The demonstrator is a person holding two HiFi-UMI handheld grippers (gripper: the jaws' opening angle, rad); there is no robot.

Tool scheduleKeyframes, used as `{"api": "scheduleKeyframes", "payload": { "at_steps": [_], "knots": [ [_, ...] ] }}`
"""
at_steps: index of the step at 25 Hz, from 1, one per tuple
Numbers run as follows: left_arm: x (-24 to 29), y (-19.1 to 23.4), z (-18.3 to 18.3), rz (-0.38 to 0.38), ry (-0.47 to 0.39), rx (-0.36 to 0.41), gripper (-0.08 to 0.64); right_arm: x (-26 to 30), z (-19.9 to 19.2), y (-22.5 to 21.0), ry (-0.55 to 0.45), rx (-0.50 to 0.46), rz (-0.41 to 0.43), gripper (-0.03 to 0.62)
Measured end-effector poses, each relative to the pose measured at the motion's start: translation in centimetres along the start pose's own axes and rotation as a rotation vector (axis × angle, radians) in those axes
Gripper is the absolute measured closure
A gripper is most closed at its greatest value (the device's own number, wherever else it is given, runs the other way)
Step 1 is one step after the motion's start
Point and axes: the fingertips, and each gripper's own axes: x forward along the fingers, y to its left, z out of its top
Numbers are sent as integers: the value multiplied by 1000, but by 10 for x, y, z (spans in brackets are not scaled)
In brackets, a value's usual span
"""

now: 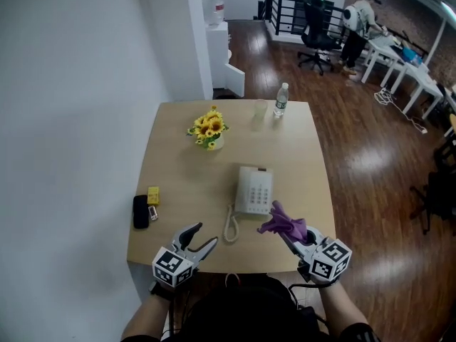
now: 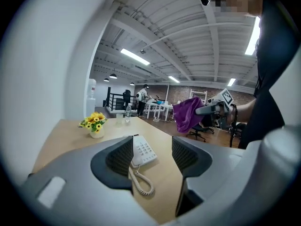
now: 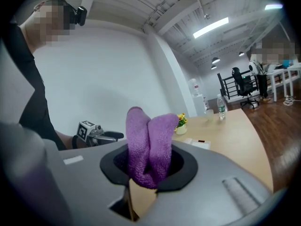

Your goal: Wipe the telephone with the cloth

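1. The right hand-held gripper (image 1: pixel 291 236) is clamped tight on the purple cloth (image 1: pixel 283 224), which bunches out past its jaws.
2. The cloth hangs in the air above the worktop (image 1: pixel 303 155), just beside the near right corner of the white telephone (image 1: pixel 254 189).
3. The left hand-held gripper (image 1: pixel 205 235) gapes wide with nothing in it, near the telephone's coiled cord (image 1: pixel 230 226).

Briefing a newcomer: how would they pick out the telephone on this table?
On the wooden table, look just nearer than its middle. The telephone lies flat there: white, with a keypad and a coiled cord, unlike the upright sunflower pot and water bottle farther back.
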Motion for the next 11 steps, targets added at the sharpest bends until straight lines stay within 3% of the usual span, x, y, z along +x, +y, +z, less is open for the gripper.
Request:
{"api": "scheduleKeyframes", "payload": {
  "at_steps": [11],
  "knots": [
    [-38, -10, 1, -31, -49, 14, 307, -5, -8, 57, 9, -34, 7, 499]
  ]
}}
